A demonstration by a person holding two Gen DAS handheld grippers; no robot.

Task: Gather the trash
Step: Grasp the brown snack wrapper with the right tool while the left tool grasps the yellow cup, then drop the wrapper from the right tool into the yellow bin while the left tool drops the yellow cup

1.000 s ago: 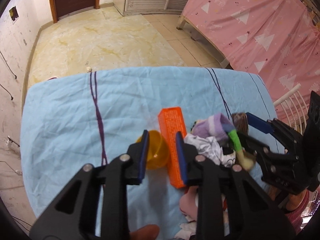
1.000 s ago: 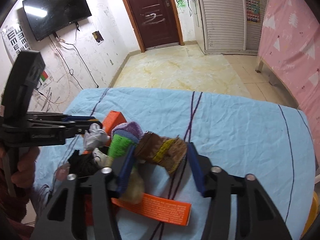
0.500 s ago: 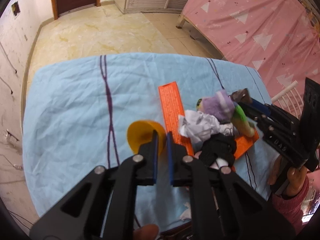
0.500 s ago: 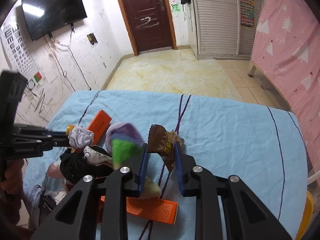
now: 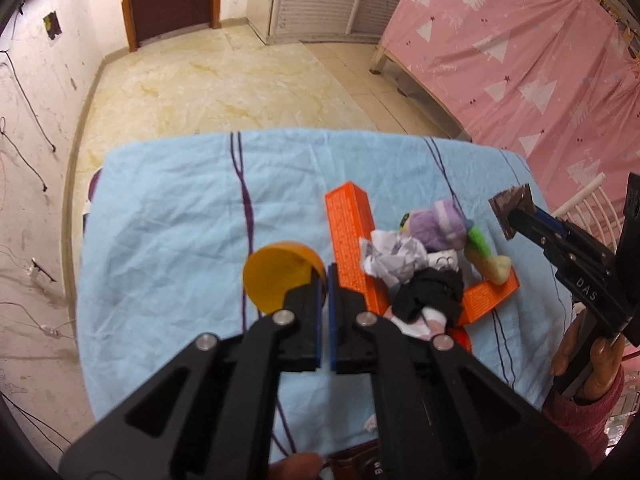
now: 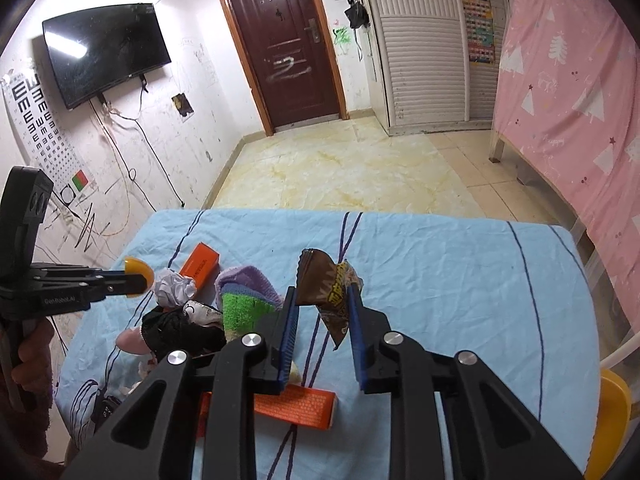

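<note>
Right gripper [image 6: 322, 306] closed on brown snack wrapper [image 6: 328, 286], lifted above blue cloth [image 6: 440, 272]; light, crinkly, slippery film, best pinched mid-body. Left gripper [image 5: 325, 280] nearly closed on rim of yellow half-shell [image 5: 280, 276]: thin, stiff, light. Crumpled paper [image 5: 390, 258] remaining at 3 o'clock of shell; soft, compressible.
</note>
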